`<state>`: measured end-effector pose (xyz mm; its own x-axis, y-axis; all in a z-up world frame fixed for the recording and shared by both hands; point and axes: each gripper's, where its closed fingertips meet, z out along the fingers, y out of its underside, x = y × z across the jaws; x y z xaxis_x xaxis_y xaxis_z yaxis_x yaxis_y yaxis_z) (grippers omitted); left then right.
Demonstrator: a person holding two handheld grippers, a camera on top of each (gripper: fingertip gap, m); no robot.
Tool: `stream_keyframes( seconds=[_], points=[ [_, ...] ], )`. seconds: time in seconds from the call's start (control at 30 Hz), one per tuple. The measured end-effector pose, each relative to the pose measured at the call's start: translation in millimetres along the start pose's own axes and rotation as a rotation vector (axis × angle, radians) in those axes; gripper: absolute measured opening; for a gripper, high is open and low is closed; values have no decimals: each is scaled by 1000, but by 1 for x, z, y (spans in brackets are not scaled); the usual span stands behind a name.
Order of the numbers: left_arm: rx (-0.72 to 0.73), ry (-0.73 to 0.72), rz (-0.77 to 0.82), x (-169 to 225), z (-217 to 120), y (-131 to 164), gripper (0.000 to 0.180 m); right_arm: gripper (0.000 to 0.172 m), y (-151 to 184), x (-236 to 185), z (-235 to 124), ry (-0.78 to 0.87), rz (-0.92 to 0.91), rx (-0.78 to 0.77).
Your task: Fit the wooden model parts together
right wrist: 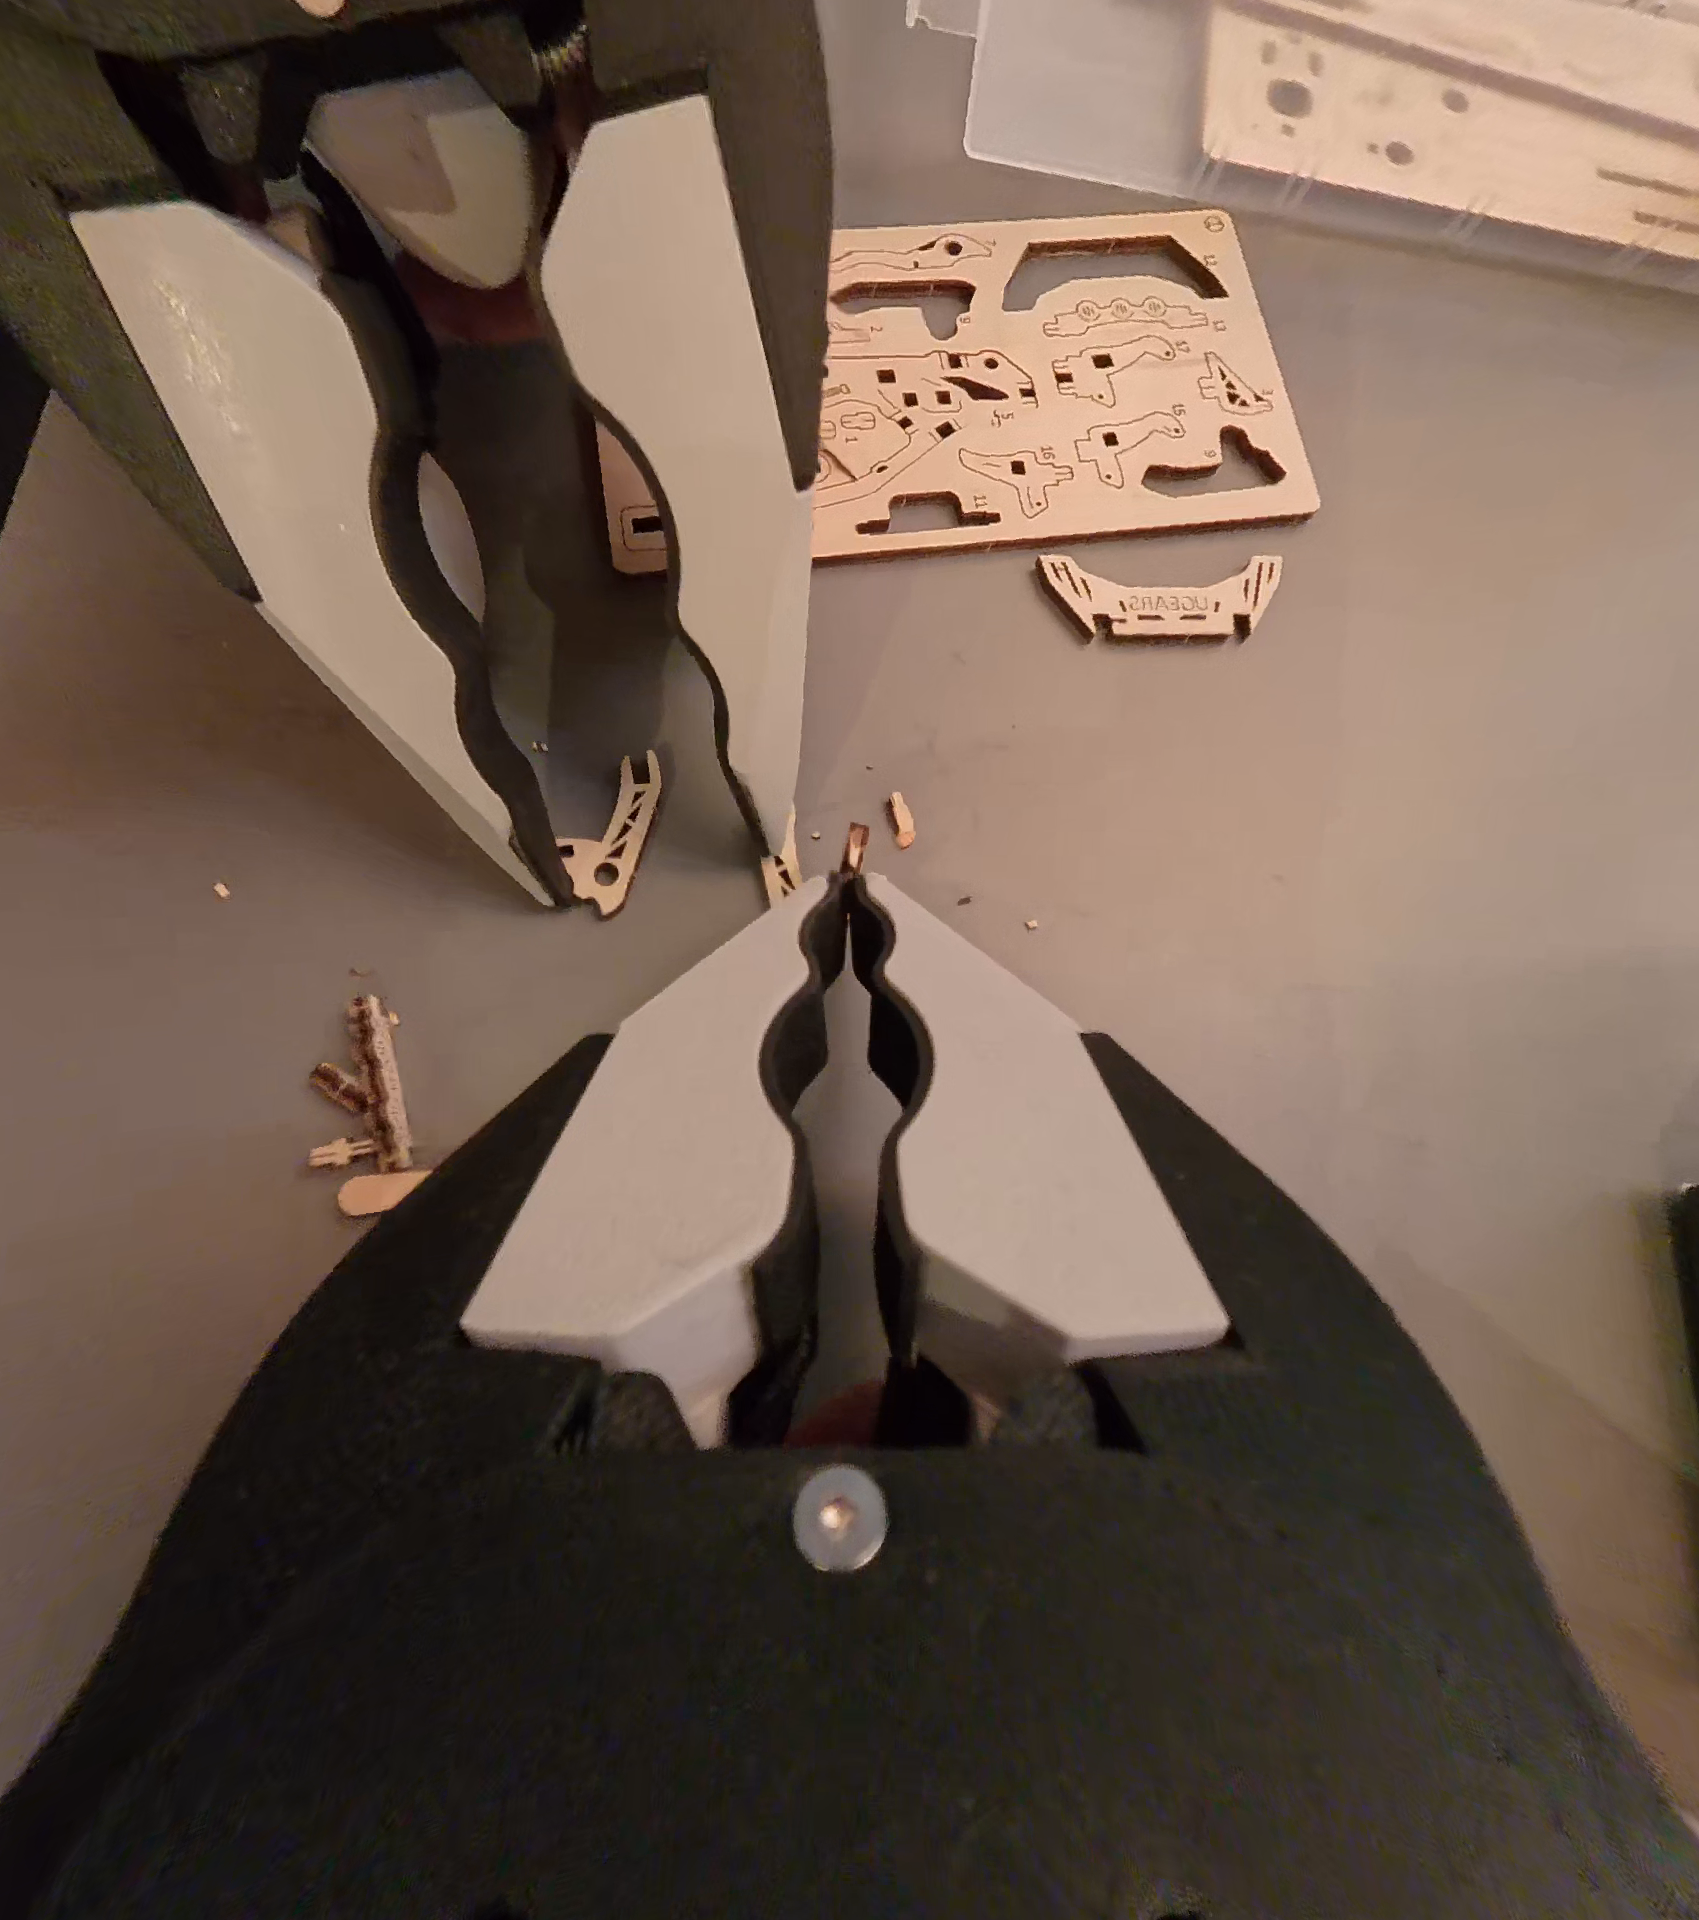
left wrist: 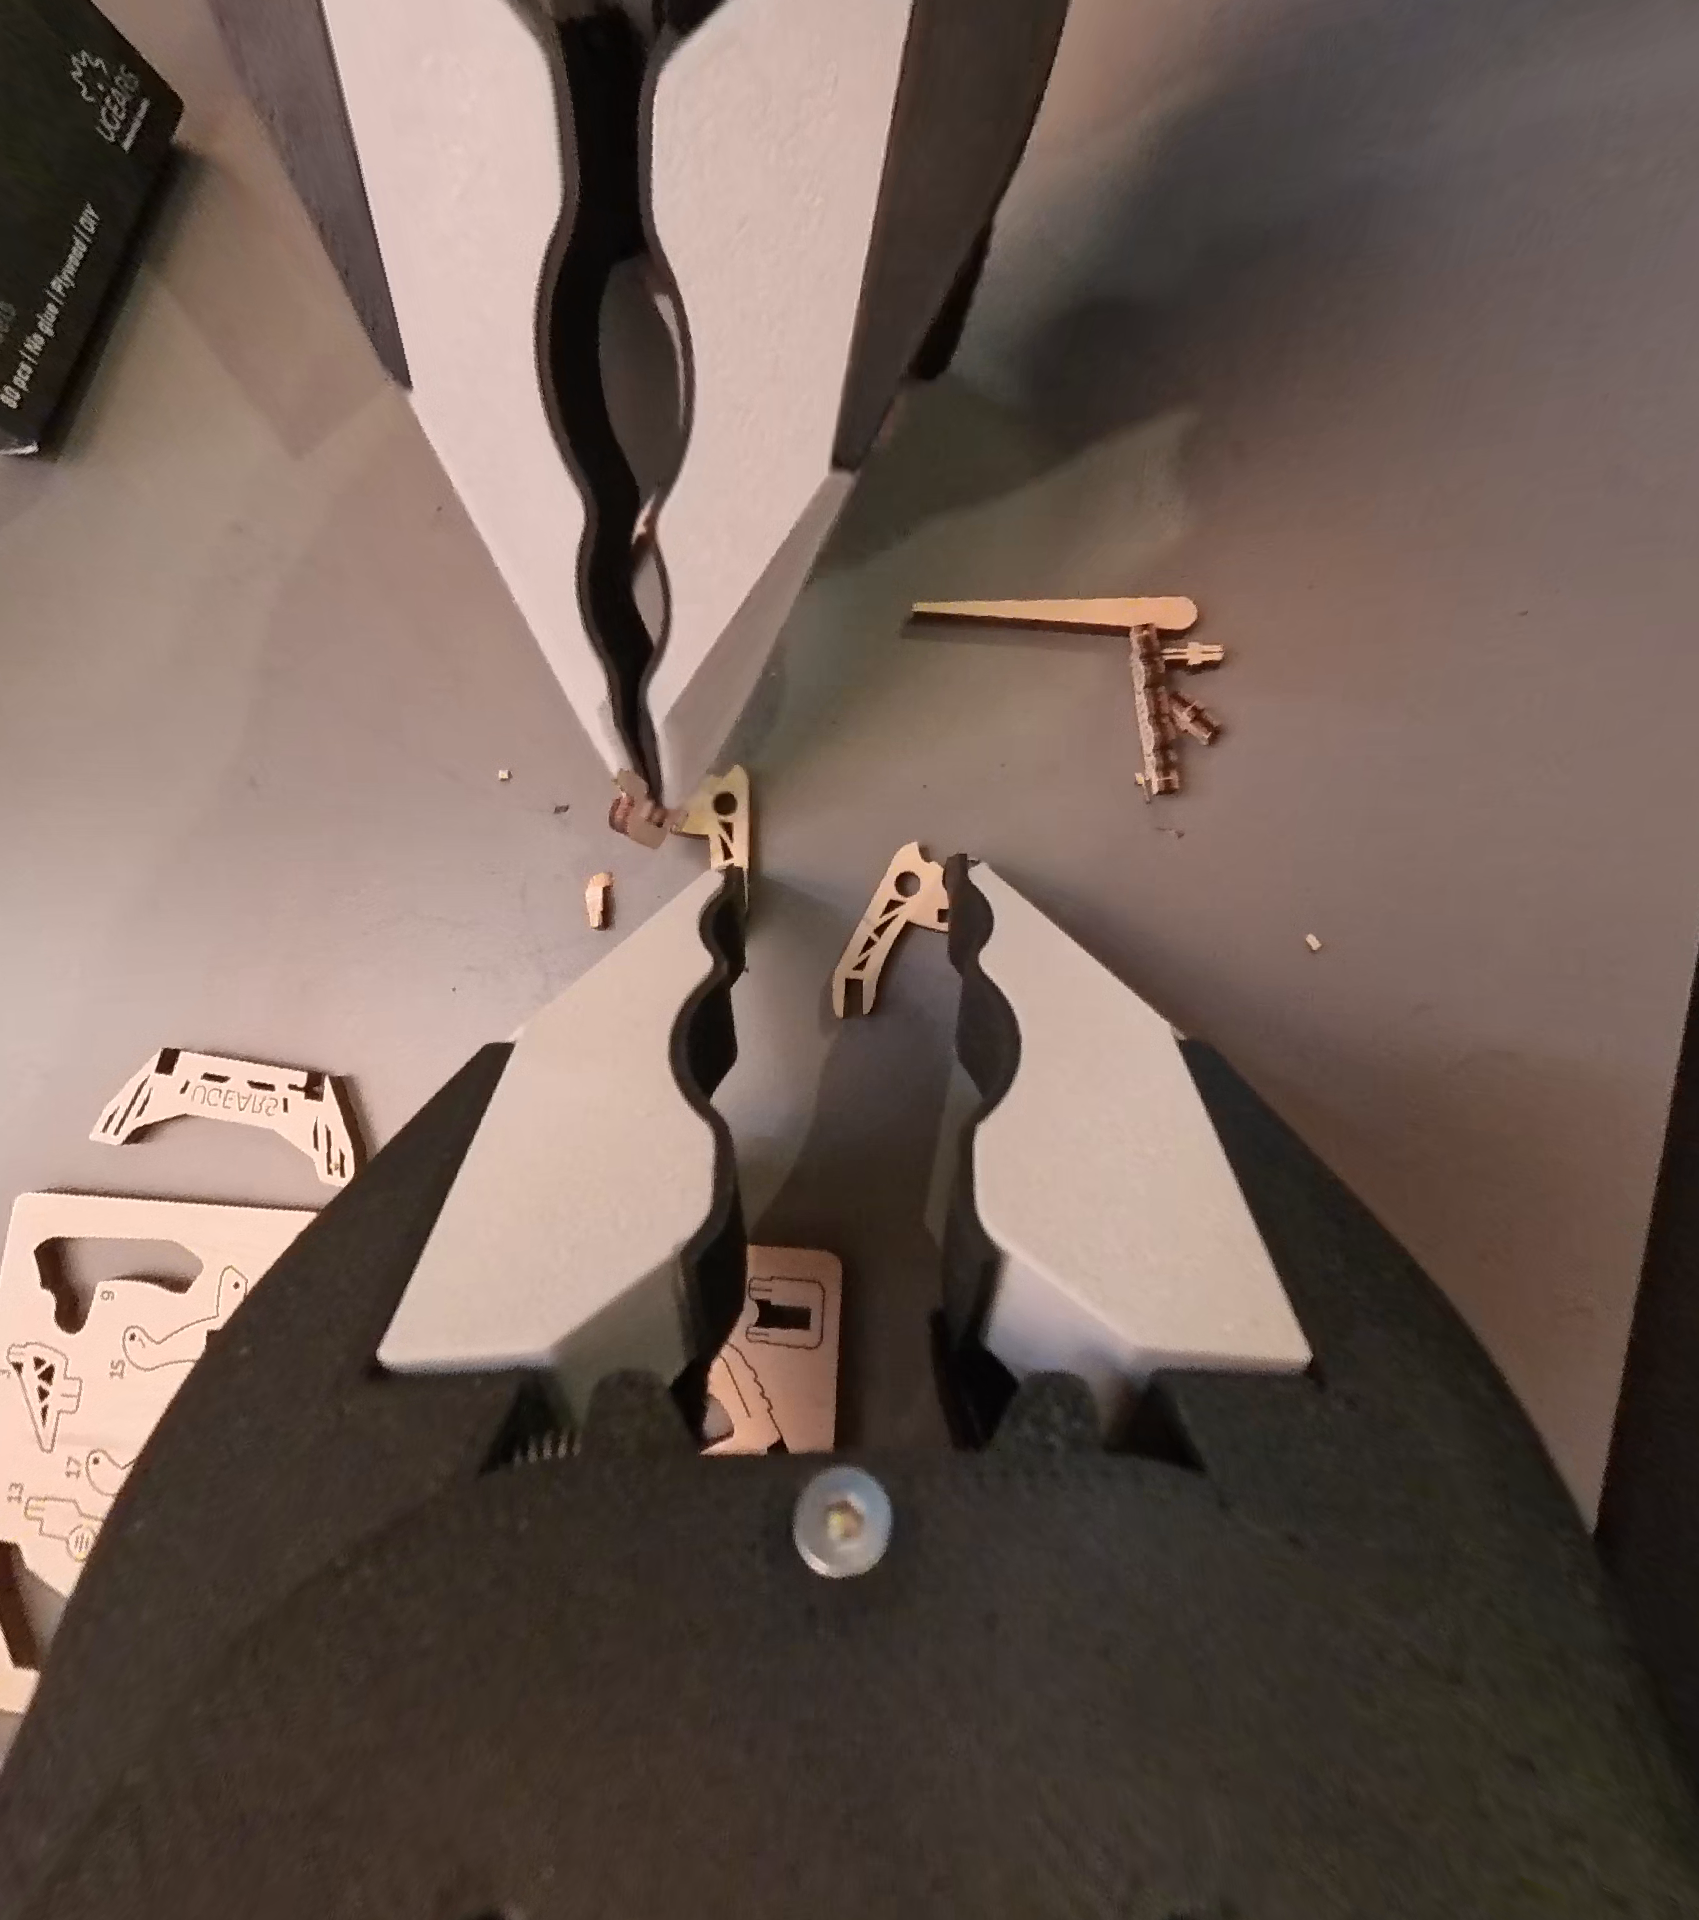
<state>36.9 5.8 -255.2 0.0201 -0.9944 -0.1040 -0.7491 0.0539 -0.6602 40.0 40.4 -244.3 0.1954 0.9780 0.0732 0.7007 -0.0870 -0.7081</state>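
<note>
A grey tabletop (right wrist: 1240, 935) carries the whole job, dusted with tiny wood crumbs. The left gripper (left wrist: 850, 873) stands with its jaws spread wide and its tips down at the surface, gripping nothing: one flat lattice-cut wooden strut (left wrist: 886, 935) lies between the fingers against the inside of the right-hand tip, and a second matching strut (left wrist: 729, 821) pokes out beyond the left-hand tip; whether that tip presses on it cannot be told. Directly opposite, the right gripper (right wrist: 850, 883) is pinched tight on a small brown wooden piece (right wrist: 856, 844), held just beside the second strut, so the two grippers nearly meet nose to nose and crowd the spot. A loose peg (left wrist: 599, 899) lies just beside them. Off to one side sits a partly built assembly (left wrist: 1151, 696), a long tapered arm with a notched bar and short pins. On the other side lie the laser-cut sheet (right wrist: 1084, 395) with several shapes already punched out, and a curved bracket part (right wrist: 1162, 601) near its edge. A black box (left wrist: 3, 218) and a clear plastic tray (right wrist: 1396, 125) sit at the margins, well apart.
</note>
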Motion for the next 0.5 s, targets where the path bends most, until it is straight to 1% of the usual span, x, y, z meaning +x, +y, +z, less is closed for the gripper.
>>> stream_keyframes(
  seconds=[0.03,0.1,0.17,0.33,0.5],
  points=[
    [2,0,-2,0,0,0,38,4,1,0,-2,-4,13,-8],
    [0,3,-3,0,0,0,38,5,1,-2,-7,-22,18,1],
    [-2,6,-3,0,0,0,38,8,2,2,-9,-6,19,-7],
    [-1,15,1,0,0,0,38,0,-1,2,-3,10,-8,-13],
    [-2,15,-2,-1,0,0,37,3,-1,2,2,-3,5,-29]
  ],
)
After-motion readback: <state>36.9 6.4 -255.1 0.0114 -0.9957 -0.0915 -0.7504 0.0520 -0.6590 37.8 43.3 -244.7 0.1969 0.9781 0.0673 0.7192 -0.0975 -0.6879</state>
